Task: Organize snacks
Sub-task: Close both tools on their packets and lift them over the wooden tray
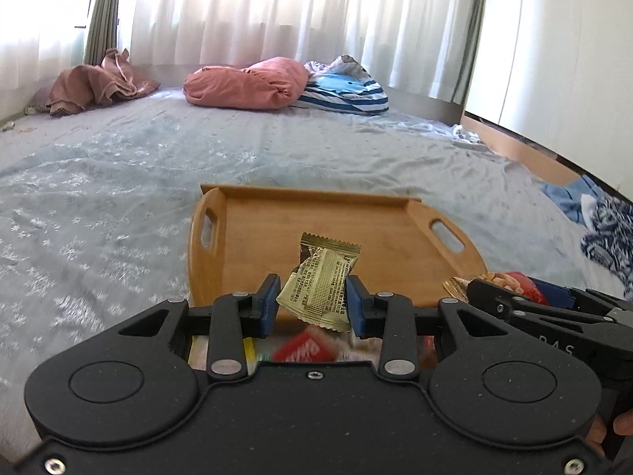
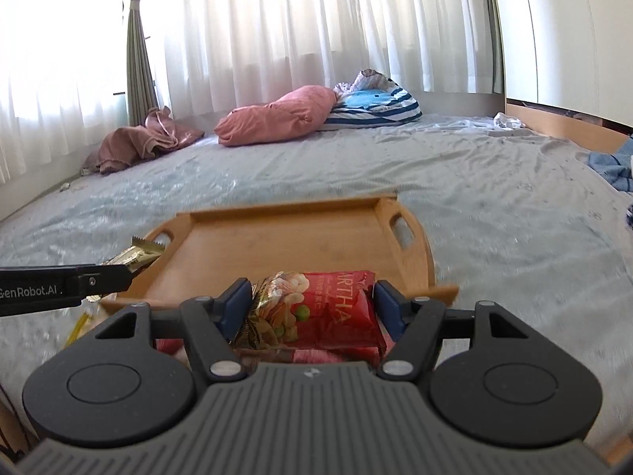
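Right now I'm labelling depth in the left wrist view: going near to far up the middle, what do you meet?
left gripper → gold snack packet → wooden tray → grey bedspread → pink pillow → white curtain

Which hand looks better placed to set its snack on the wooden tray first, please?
Probably the left: its gold packet hangs over the tray, while the right gripper's red packet sits nearer the tray's near edge.

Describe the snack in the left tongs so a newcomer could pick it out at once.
Find the wooden tray lying on the grey-blue bedspread. Just in front of its near edge, the left tongs pinch a small gold packet between blue pads. Unlike the bigger red nut bag in the right tongs, it is olive-gold with fine black print and crimped ends.
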